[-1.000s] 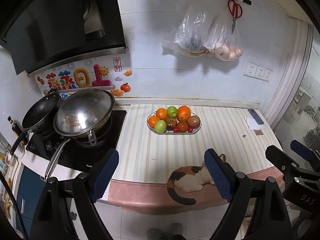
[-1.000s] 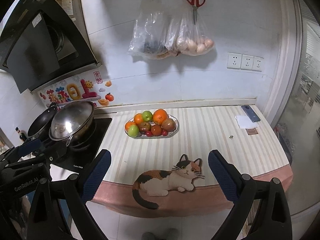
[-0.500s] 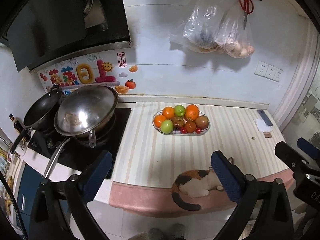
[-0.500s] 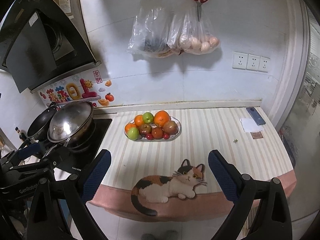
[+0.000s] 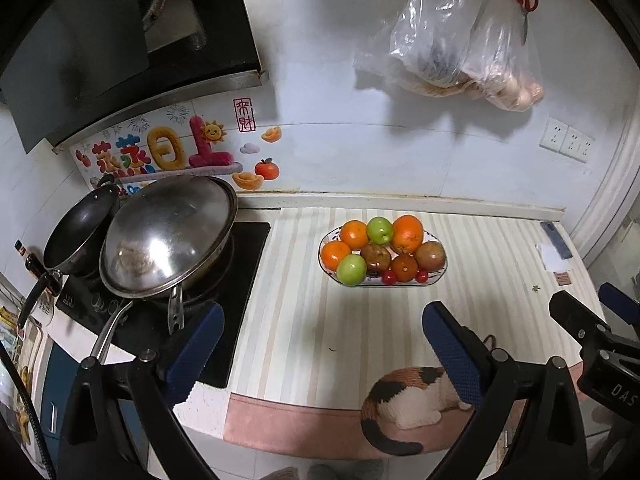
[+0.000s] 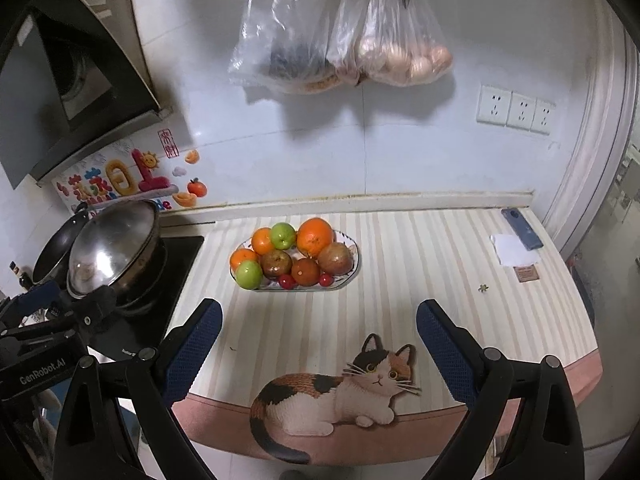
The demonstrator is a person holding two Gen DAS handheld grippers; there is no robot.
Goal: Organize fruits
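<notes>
An oval glass plate (image 5: 437, 276) (image 6: 352, 272) sits mid-counter by the back wall. It holds oranges (image 5: 407, 234) (image 6: 315, 237), green apples (image 5: 351, 269) (image 6: 249, 274), brownish fruits (image 5: 430, 255) (image 6: 336, 258) and small red tomatoes (image 5: 389, 277) (image 6: 285, 281). My left gripper (image 5: 320, 344) is open and empty above the counter's front edge, short of the plate. My right gripper (image 6: 319, 340) is open and empty, also short of the plate. The right gripper's body shows at the left wrist view's right edge (image 5: 592, 340).
A steel wok (image 5: 168, 236) and a black pan (image 5: 80, 228) stand on the black stove (image 5: 240, 280) at left. A cat picture (image 6: 340, 392) marks the counter's front. A phone (image 6: 522, 229) and paper (image 6: 514, 250) lie at far right. Plastic bags (image 6: 340, 40) hang on the wall.
Both grippers have moved forward toward the counter and the plate, which now looks larger and lower in both views. Both stay open and empty.
</notes>
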